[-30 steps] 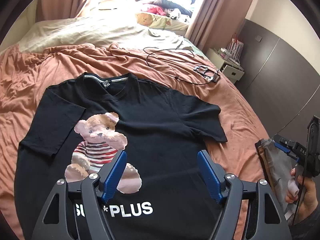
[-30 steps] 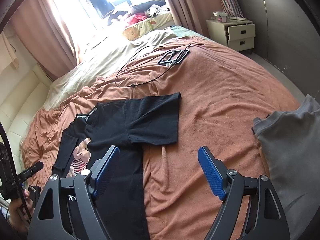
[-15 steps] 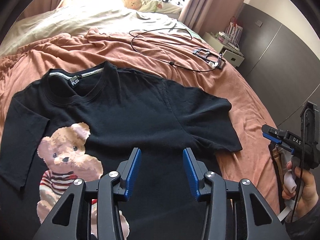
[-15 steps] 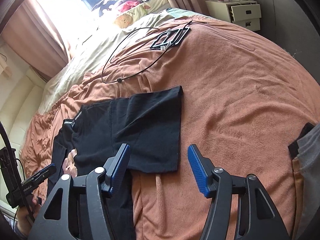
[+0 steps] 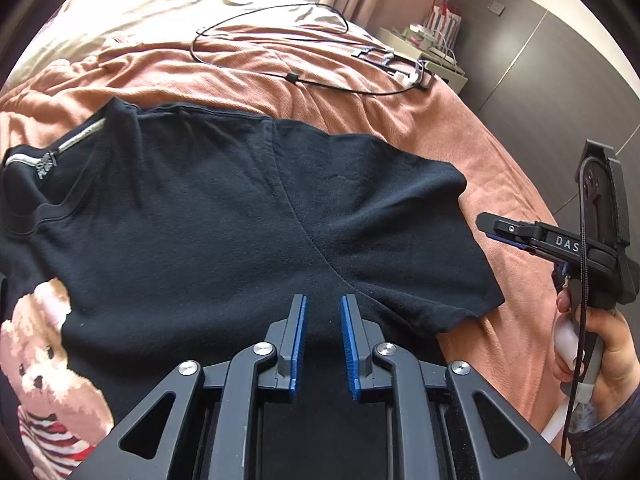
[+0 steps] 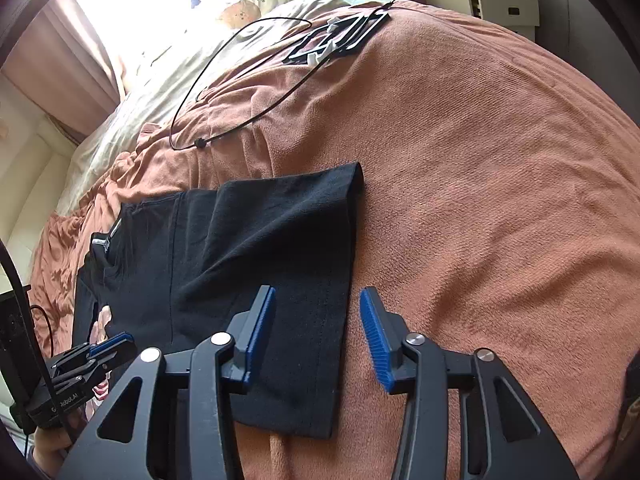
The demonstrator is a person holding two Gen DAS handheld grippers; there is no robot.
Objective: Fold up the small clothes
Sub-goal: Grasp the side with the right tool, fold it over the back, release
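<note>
Looking down along our left gripper (image 5: pixel 322 312), we see it tilted toward the bed, its 2 blue pads near each other with a thin gap. Those jaws have just been closing, and nothing is pinched between them; the black T-shirt (image 5: pixel 224 216) lies flat under the tips, by the seam where the sleeve starts. Our right gripper (image 6: pixel 316 308) tilts down too. Its jaws have just been closing but stand about half open, with the sleeve's edge under the gap and no pad pressing on it. The person's hand (image 5: pixel 596 356) holds that gripper's handle, beside the sleeve. We count 1 T-shirt with 1 bear picture (image 5: pixel 40 368), spread on the orange blanket (image 6: pixel 480 184). Farther away lie 1 black cable (image 5: pixel 280 32) and 1 black frame (image 6: pixel 340 38).
</note>
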